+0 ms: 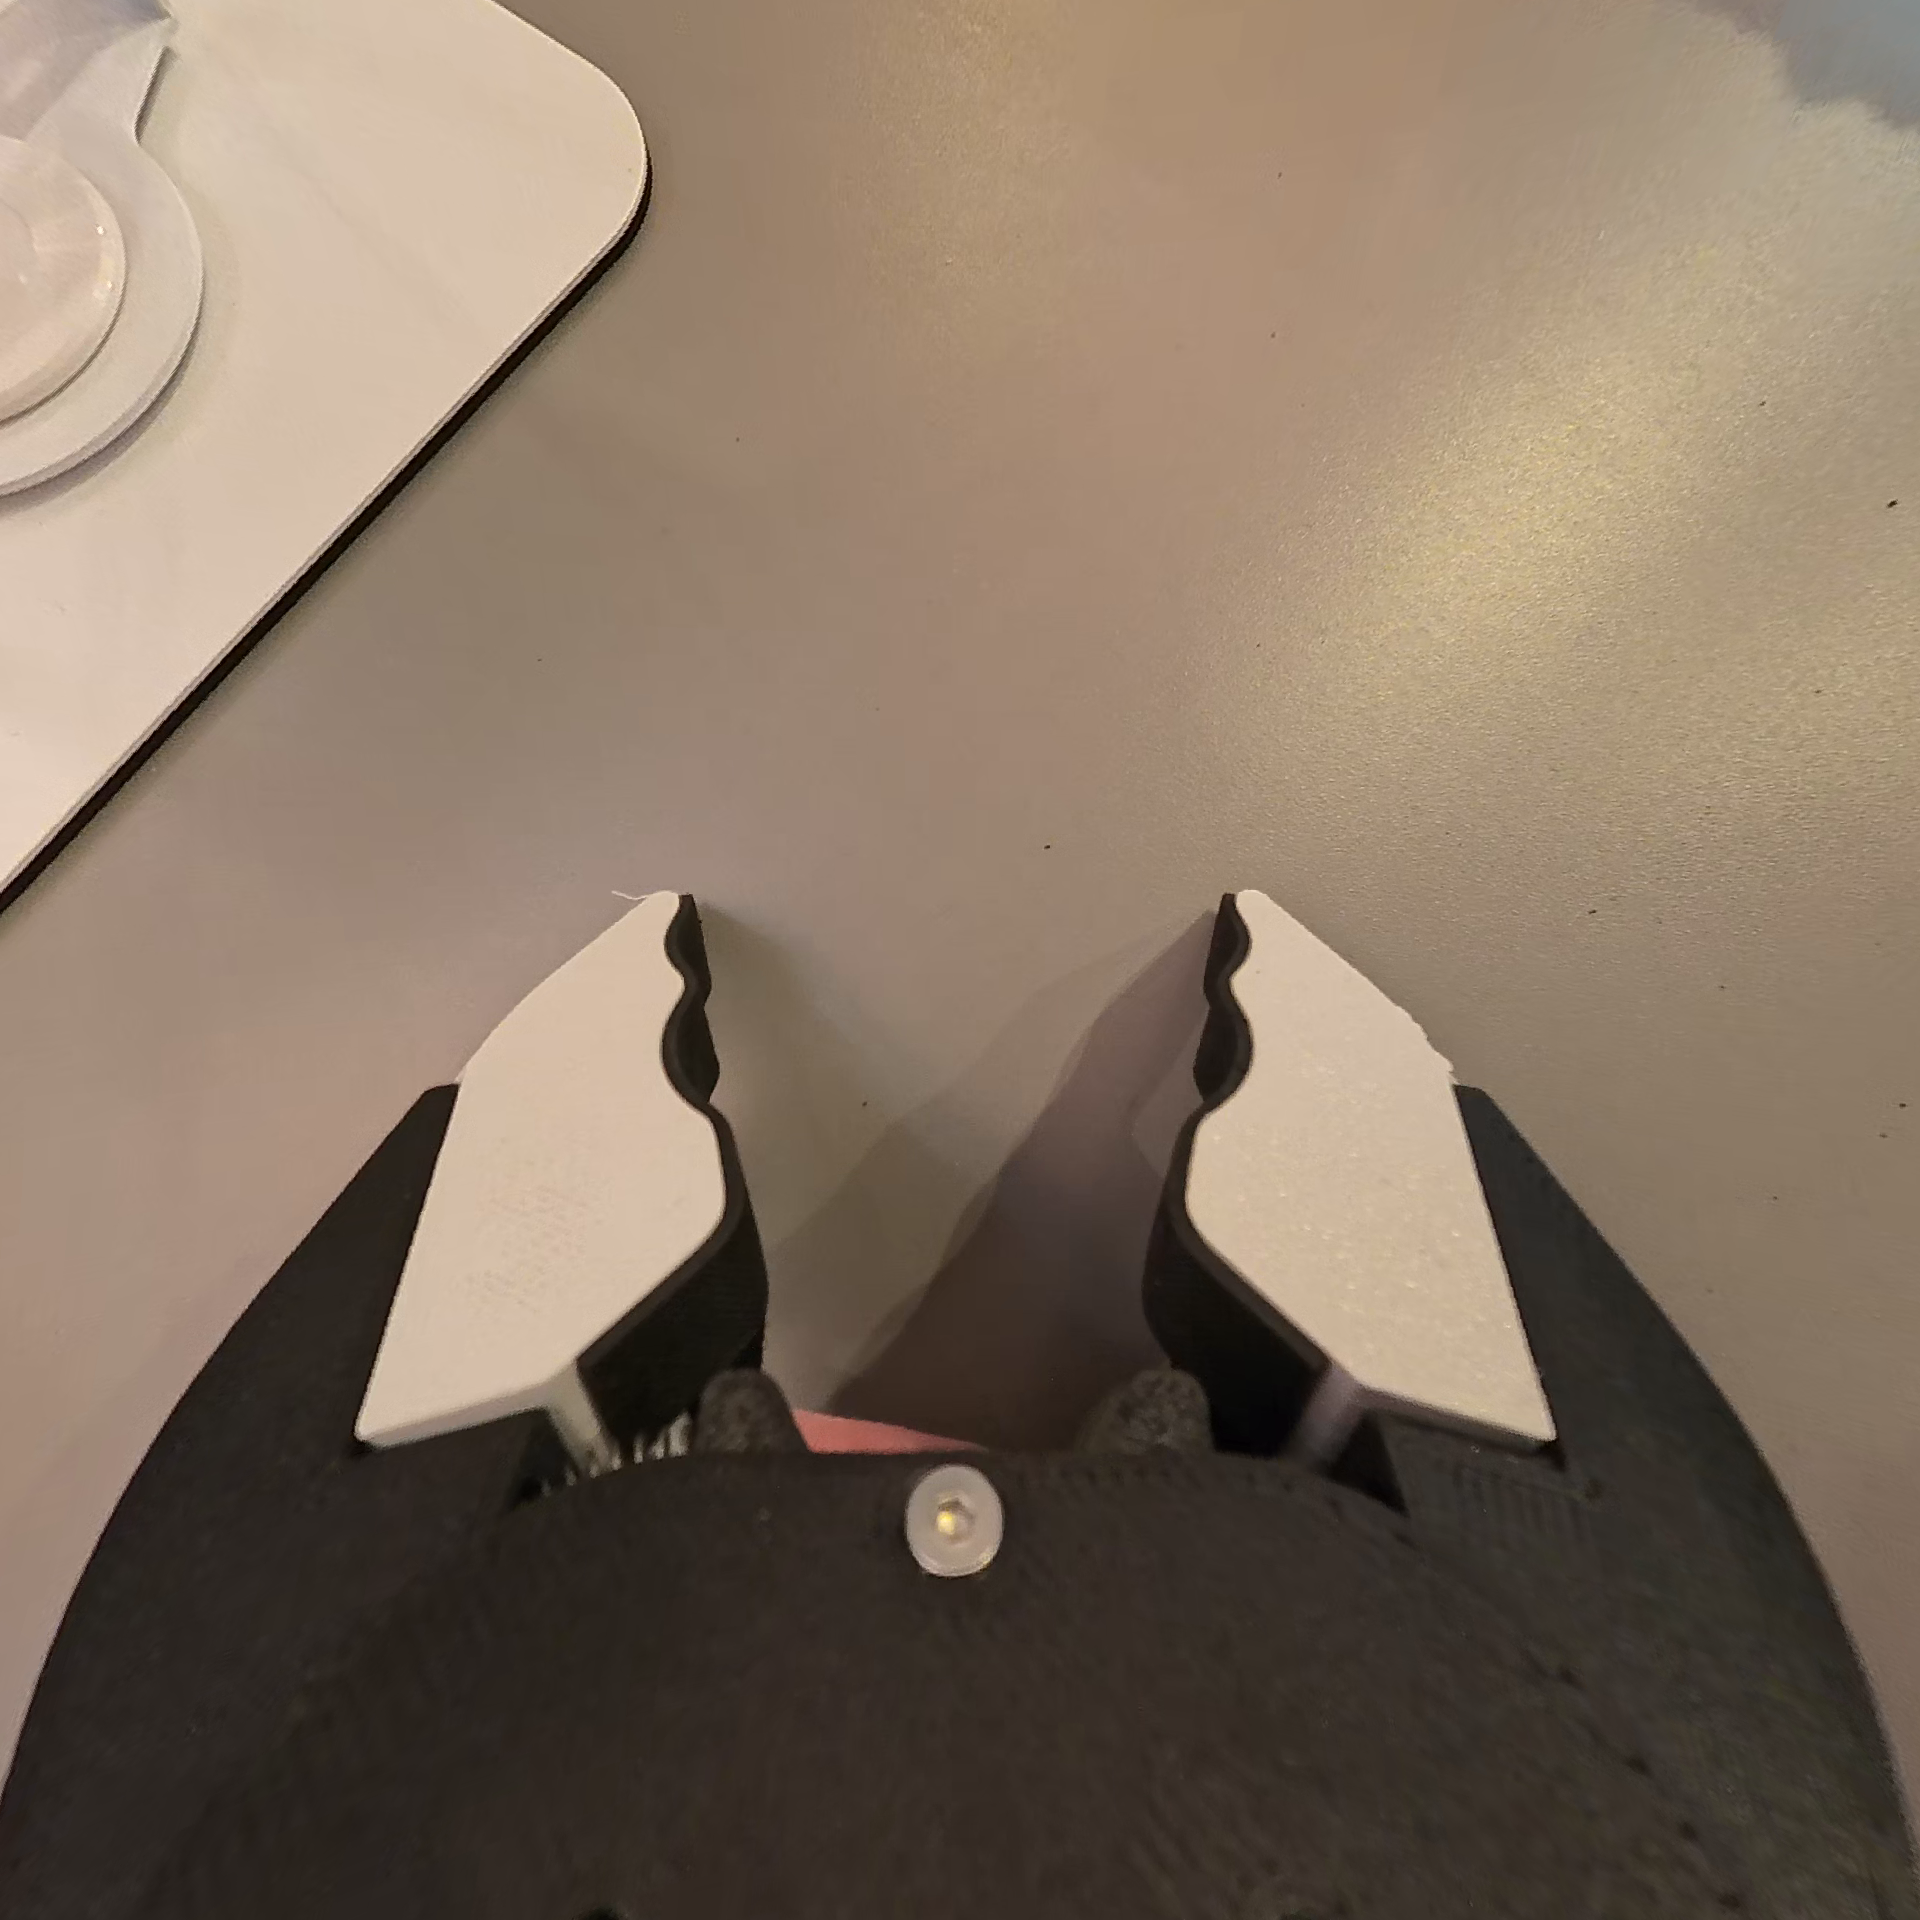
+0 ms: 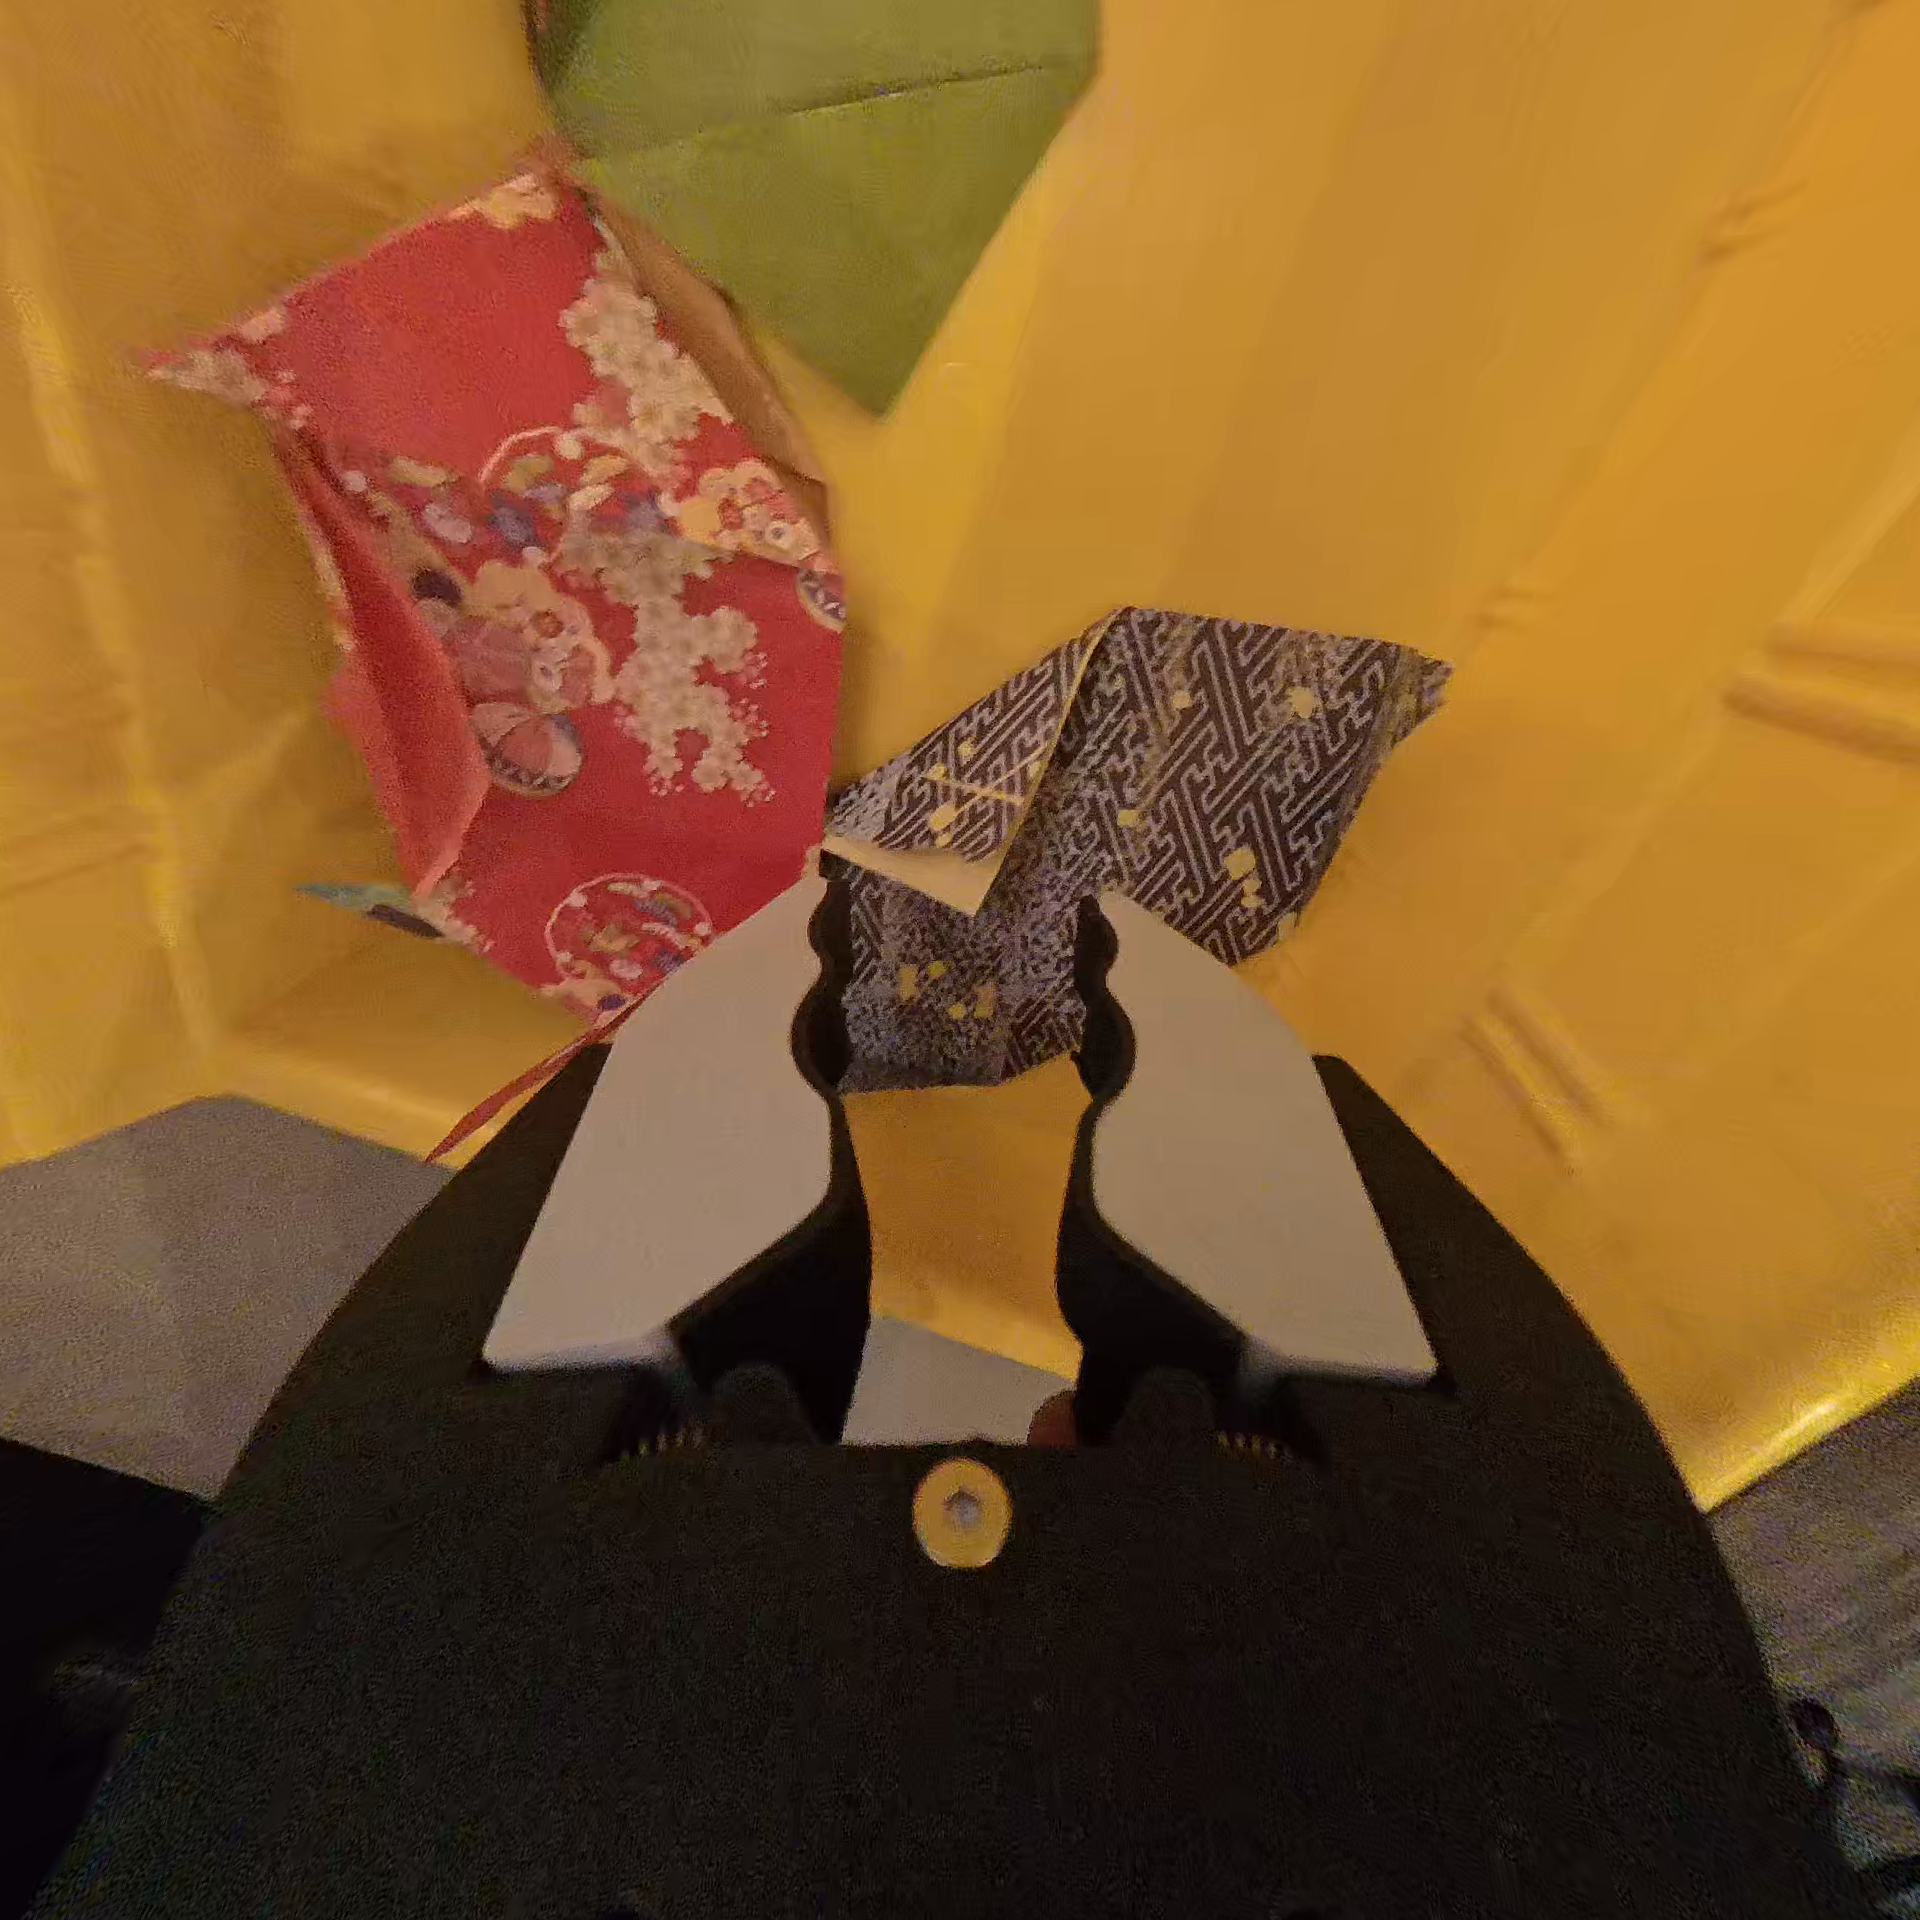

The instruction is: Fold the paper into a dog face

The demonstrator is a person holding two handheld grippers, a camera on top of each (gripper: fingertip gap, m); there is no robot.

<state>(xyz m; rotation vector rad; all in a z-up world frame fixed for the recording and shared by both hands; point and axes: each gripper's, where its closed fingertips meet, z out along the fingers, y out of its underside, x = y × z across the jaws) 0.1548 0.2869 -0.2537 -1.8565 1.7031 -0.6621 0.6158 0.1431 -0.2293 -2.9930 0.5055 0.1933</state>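
While the left gripper hangs low over the grey table with its fingers spread wide and nothing between them, no paper shows anywhere in the left wrist view. A white board with a dark edge lies at the upper left, well apart from the fingers, and a clear round dish rests on it near the frame edge.

In the right wrist view, the right gripper reaches into a yellow bin. Its fingers stand apart, and a folded dark blue patterned paper sits between and just beyond the tips. Whether either tip touches the paper I cannot tell; it does not look pinched. A red flowered paper leans to the left of it, and a green paper lies farther back.

The folding itself looks finished on the blue piece, so the step in hand is probably either dropping it into the bin or picking one out; the frames do not settle which. If dropping, the next move calls for lifting the gripper clear without snagging the flaps. If picking, the fingers need to close on a firm folded edge.
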